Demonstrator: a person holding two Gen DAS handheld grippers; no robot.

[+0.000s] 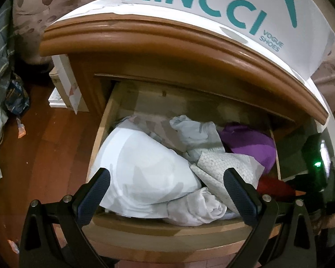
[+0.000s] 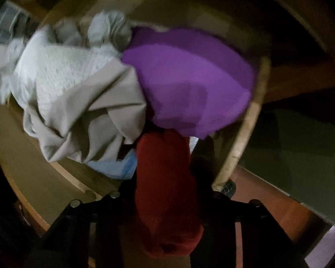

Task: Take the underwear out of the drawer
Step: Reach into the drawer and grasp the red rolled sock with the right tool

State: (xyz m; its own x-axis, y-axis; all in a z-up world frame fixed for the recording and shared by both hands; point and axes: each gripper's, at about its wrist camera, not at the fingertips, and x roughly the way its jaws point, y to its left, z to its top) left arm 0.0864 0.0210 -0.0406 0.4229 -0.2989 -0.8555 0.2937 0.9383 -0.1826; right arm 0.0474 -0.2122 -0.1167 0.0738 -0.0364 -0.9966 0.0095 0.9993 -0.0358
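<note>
The wooden drawer stands pulled out, full of crumpled clothes. A bulky white garment fills its left half, a pale lace-patterned piece lies in the middle, and a purple garment sits at the right. My left gripper hangs open above the drawer's front edge with nothing between its fingers. In the right wrist view, my right gripper points down into the drawer's right corner. It is shut on a red underwear piece, which bunches up between the dark fingers below the purple garment.
A white shoe box with teal lettering sits on top of the nightstand. White boxes stand on the wooden floor to its left, with bags and wrappers further left. A light blue cloth lies near the drawer front.
</note>
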